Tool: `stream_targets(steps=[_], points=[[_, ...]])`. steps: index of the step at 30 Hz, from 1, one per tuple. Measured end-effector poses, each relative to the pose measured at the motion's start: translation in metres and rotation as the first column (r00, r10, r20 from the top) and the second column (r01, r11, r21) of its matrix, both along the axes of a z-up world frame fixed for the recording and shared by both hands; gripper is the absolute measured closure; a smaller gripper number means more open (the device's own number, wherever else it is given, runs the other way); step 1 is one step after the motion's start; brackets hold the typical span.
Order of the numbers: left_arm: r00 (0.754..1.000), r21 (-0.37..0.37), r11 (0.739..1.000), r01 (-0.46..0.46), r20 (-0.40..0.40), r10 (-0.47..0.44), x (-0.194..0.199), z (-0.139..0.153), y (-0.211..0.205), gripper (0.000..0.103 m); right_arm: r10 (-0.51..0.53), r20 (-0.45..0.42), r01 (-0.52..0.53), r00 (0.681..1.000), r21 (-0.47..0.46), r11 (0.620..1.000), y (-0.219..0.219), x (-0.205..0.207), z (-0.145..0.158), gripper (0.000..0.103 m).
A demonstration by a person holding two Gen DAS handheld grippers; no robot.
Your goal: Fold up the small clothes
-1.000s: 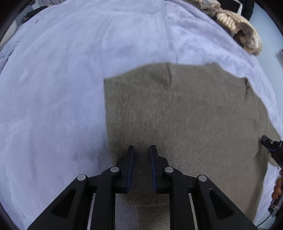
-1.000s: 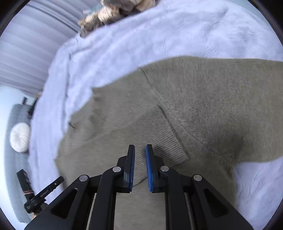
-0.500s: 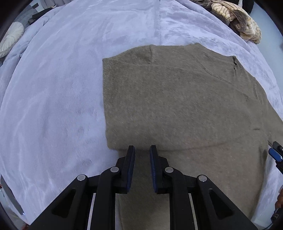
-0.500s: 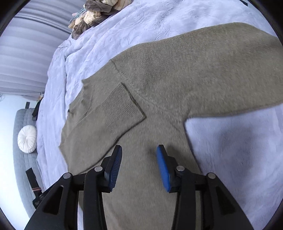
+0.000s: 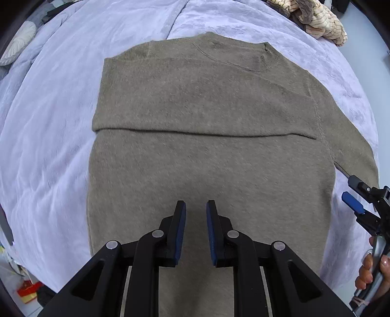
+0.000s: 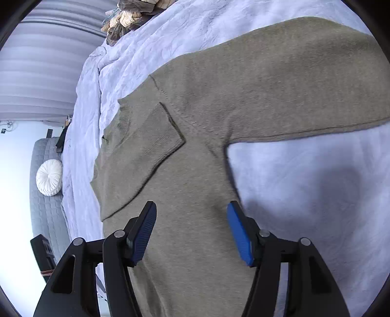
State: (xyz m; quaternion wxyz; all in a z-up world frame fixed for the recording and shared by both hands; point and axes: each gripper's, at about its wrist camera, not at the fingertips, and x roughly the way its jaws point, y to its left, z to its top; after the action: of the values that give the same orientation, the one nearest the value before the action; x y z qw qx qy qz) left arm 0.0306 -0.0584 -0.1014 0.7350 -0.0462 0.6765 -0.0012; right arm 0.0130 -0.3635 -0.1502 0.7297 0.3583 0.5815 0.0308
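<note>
Sweater [image 5: 209, 146] flat on bed [image 5: 48, 122], one sleeve folded across.
Left tongs [image 5: 196, 207] nearly pressed together, empty; right tongs [image 6: 191, 207] spreading wider, gripping nothing.

A lavender blanket [image 5: 48, 136] covers the bed; a heap of striped clothes [image 5: 319, 22] lies at its far edge, a round white cushion [image 6: 49, 177] beside it.

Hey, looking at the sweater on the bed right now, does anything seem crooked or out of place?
Only that the olive sweater is half-folded: one sleeve lies across the chest, while the other sleeve sticks straight out over the lavender blanket. No damage or spill shows.
</note>
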Motion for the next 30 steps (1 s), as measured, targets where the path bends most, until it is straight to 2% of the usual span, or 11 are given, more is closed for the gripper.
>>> stream_targets(steps=[1,2,3,5,11,16,22,30], points=[[1.0,0.008,1.0,0.007,0.003,-0.007,-0.003,0.002,-0.005,0.07,-0.001,-0.001,0.001,1.0,-0.003,1.0,-0.004,-0.002,0.0,0.035],[1.0,0.025,1.0,0.015,0.014,-0.015,-0.004,0.006,-0.01,0.024,-0.005,-0.003,0.005,1.0,-0.005,1.0,-0.008,-0.003,-0.001,0.034],[0.999,0.048,0.999,0.011,0.032,-0.013,-0.009,0.012,-0.005,0.003,-0.007,-0.005,0.007,1.0,-0.005,1.0,-0.012,-0.004,-0.001,0.034],[0.997,0.08,0.997,0.009,0.081,-0.015,-0.013,0.021,-0.005,0.001,-0.019,-0.012,0.019,1.0,0.005,1.0,-0.018,-0.005,-0.004,0.034],[0.994,0.123,0.992,0.038,0.094,-0.05,-0.006,0.032,-0.013,0.001,-0.076,-0.008,0.076,0.997,0.03,0.997,-0.035,-0.006,-0.009,0.034],[0.996,0.107,0.994,0.03,0.086,-0.039,-0.004,0.028,-0.016,0.001,-0.212,-0.02,0.212,0.977,0.053,0.976,-0.072,-0.016,-0.016,0.029],[0.994,0.112,0.992,0.059,0.086,-0.069,-0.003,0.027,-0.028,0.001,-0.272,-0.02,0.273,0.962,0.036,0.961,-0.101,-0.028,-0.015,0.029],[0.991,0.113,0.989,0.091,0.091,-0.102,-0.004,0.032,-0.041,0.001,-0.337,-0.039,0.339,0.941,0.055,0.939,-0.112,-0.036,-0.017,0.029]])
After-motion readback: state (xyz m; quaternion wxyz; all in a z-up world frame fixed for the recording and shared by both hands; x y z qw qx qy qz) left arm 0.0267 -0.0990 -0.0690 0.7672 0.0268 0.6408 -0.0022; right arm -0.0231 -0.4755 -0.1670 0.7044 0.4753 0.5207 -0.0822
